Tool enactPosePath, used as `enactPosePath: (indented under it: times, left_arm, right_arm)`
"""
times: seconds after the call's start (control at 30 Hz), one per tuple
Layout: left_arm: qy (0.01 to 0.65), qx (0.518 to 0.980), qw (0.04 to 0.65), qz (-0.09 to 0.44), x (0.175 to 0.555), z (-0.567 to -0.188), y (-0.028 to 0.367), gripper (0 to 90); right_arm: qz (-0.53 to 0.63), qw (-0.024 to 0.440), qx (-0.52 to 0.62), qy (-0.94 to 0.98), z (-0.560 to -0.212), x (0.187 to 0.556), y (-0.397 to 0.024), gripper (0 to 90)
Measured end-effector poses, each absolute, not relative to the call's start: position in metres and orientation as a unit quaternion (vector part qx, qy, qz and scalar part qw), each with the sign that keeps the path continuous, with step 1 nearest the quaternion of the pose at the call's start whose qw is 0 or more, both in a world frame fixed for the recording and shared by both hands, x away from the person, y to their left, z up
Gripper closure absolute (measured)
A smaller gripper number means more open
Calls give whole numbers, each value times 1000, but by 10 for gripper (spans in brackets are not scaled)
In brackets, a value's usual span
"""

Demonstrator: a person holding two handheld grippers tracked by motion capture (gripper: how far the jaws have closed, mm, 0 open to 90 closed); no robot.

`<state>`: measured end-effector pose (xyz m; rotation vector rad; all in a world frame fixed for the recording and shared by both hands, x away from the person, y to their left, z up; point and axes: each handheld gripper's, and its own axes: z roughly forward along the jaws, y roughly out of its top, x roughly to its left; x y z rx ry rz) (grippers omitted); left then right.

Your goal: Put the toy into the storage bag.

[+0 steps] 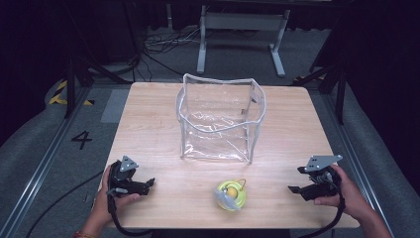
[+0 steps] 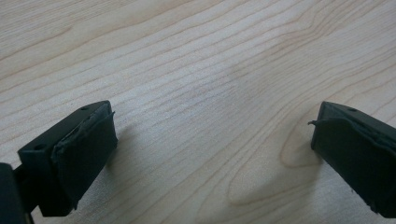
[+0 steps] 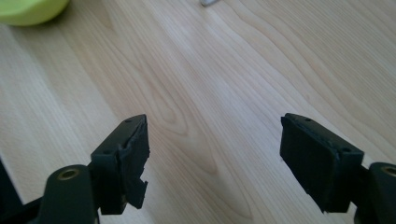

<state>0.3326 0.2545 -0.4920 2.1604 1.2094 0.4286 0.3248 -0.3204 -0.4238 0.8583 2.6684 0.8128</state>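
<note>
A clear plastic bag [image 1: 220, 119] with pale grey trim stands open at the middle of the wooden table [image 1: 148, 124]. In front of it, near the table's front edge, lies a small round yellow-green thing [image 1: 231, 195] with a clear part and an orange loop. My left gripper [image 1: 148, 184] rests at the front left, pointing right, its jaws wide apart over bare wood [image 2: 212, 140]. At the front right, my right gripper [image 1: 293, 189] points left toward the round thing, open with nothing between its jaws [image 3: 215, 154]. The yellow-green thing [image 3: 28, 9] shows at that view's top left corner.
Bare wood lies between each gripper and the round thing. Beyond the table's far edge stand the grey legs of a stand [image 1: 242, 44], with cables [image 1: 158, 47] on the floor. A "4" [image 1: 81, 140] is marked on the floor at left.
</note>
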Motion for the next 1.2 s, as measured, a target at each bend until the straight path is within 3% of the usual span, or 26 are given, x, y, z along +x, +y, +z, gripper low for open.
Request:
enactPosePath:
  times: [0.87, 1.2]
  left_arm:
    - [459, 817, 310, 162, 332, -492, 254, 5]
    - [458, 818, 309, 161, 332, -492, 254, 5]
  right_arm:
    - [242, 84, 116, 960, -357, 313, -201, 284]
    - [243, 88, 85, 962, -341, 312, -166, 341]
